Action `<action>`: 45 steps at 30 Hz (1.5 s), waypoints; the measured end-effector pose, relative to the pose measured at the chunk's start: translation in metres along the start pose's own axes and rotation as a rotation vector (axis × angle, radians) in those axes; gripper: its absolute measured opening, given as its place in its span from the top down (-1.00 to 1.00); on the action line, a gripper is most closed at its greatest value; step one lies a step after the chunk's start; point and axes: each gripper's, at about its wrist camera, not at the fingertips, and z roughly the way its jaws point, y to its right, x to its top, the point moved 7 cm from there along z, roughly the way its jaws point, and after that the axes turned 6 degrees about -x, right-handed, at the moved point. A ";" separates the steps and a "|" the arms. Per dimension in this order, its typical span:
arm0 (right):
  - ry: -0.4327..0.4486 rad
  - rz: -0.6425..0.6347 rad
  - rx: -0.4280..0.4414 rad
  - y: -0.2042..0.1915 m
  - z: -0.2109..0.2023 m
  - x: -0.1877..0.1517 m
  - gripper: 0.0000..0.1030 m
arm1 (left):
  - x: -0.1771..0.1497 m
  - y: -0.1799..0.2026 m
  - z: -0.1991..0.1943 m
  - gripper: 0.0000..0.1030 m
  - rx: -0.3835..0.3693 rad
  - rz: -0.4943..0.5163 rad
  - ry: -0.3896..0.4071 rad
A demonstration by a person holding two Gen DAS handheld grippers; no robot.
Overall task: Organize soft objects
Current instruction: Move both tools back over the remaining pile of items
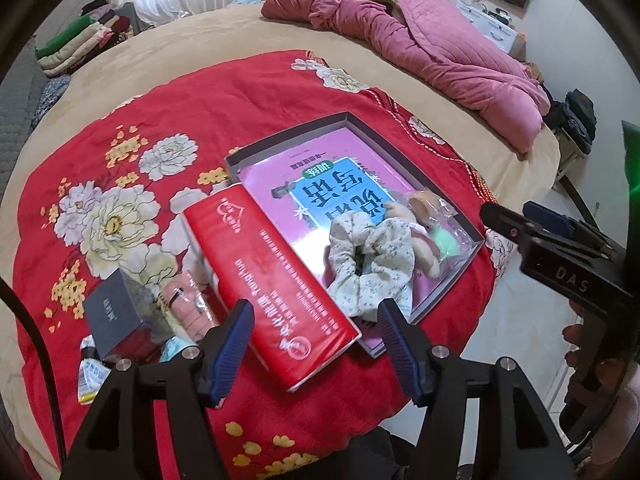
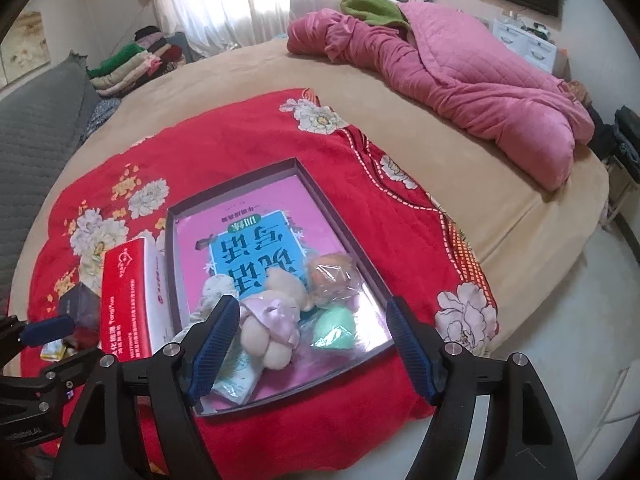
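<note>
Red blanket [image 2: 352, 160] lies bare beyond the tray's rim [image 2: 344, 216].

Both my wrist cameras look steeply down along their fingers at the same corner of the bed.

My left view hangs close over the red pack [image 1: 276, 292] beside the shallow box [image 1: 256, 146], facing up the bed toward the pink quilt [image 1: 436, 52]. My right view sits just beside it, centred over the box [image 2: 236, 178]. Both share the box, the red floral blanket [image 2: 256, 136] and the quilt; each catches the other gripper at its edge.
</note>
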 end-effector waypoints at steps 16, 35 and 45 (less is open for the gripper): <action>0.134 -0.050 0.025 -0.034 -0.067 0.013 -0.50 | -0.024 -0.030 -0.038 -0.31 0.050 -0.038 0.039; 0.227 -0.243 0.133 -0.153 -0.121 0.017 -0.50 | -0.058 -0.121 -0.103 -0.32 0.119 -0.189 0.119; 0.213 -0.332 0.198 -0.210 -0.126 0.001 -0.50 | -0.089 -0.177 -0.125 -0.32 0.147 -0.308 0.138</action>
